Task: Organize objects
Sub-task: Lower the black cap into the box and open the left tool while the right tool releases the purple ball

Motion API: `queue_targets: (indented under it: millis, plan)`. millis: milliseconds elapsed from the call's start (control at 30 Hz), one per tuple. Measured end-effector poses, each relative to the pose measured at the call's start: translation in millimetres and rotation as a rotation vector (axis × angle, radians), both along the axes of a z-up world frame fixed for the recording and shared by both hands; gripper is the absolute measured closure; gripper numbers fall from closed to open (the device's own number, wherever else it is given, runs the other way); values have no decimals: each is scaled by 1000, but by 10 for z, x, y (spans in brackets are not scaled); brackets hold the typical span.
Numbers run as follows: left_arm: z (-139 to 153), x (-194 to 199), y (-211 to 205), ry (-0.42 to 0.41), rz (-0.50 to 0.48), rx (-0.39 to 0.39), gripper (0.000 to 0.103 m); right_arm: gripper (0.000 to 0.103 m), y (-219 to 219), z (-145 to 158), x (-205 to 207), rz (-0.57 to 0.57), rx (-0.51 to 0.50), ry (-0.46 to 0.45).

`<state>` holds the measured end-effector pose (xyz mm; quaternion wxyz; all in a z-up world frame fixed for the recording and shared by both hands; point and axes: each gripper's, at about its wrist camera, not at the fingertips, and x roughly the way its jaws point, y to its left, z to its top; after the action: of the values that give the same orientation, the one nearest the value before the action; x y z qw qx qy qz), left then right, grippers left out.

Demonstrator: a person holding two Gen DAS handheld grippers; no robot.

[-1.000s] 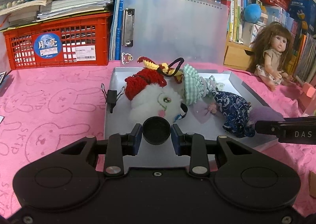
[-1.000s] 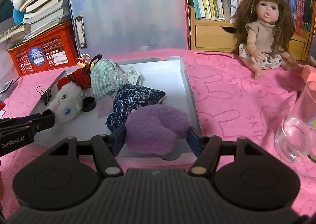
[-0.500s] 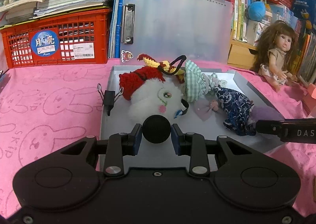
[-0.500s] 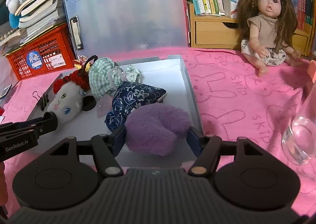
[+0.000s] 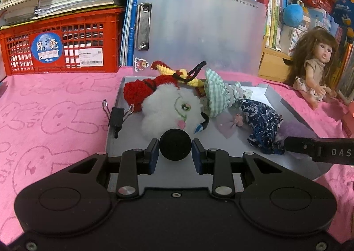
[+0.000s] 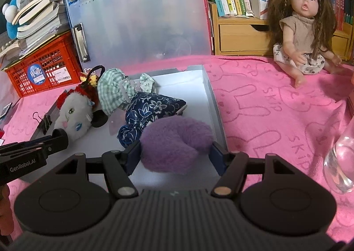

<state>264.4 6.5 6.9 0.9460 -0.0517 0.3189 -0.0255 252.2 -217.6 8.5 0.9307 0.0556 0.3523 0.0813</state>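
My left gripper [image 5: 175,151] is shut on a small black round cap [image 5: 175,145], held over the near end of the grey tray [image 5: 115,115], just in front of a white fluffy plush [image 5: 168,111]. My right gripper [image 6: 176,153] is shut on a purple fuzzy plush [image 6: 177,138] above the tray's [image 6: 213,104] near right corner. Lying in the tray are a red crochet piece [image 5: 137,93], a green checked cloth toy [image 5: 216,96] and a blue floral pouch [image 5: 261,122]. One finger of the right gripper shows as a black bar [image 5: 318,150] in the left wrist view.
A black binder clip [image 5: 116,115] sits on the tray's left rim. A translucent clipboard [image 5: 199,29] stands behind the tray, a red crate [image 5: 59,47] with books to its left. A doll [image 6: 305,29] sits at the back right, a clear glass [image 6: 340,162] at the near right.
My left gripper has carried the cap a little forward over the tray toward the white plush. My right gripper still holds the purple plush in about the same place.
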Motion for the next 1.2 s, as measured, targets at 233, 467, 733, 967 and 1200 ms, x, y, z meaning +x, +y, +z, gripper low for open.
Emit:
queue_targets:
  millis: [233, 467, 733, 967, 1200]
  plan:
    - [-8, 79, -45, -15, -5, 20, 73, 34, 16, -12, 55, -4, 8, -2]
    - [-104, 87, -65, -4, -8, 27, 73, 34, 12, -53, 73, -1, 14, -4]
    - [-113, 87, -88, -6, -11, 35, 72, 34, 27, -58, 68, 4, 9, -8]
    - [-128, 85, -84, 12, -13, 40, 68, 24, 18, -66, 40, 8, 35, -4]
    - [-77, 34, -115, 3, -18, 46, 53, 19, -19, -26, -9, 3, 52, -14]
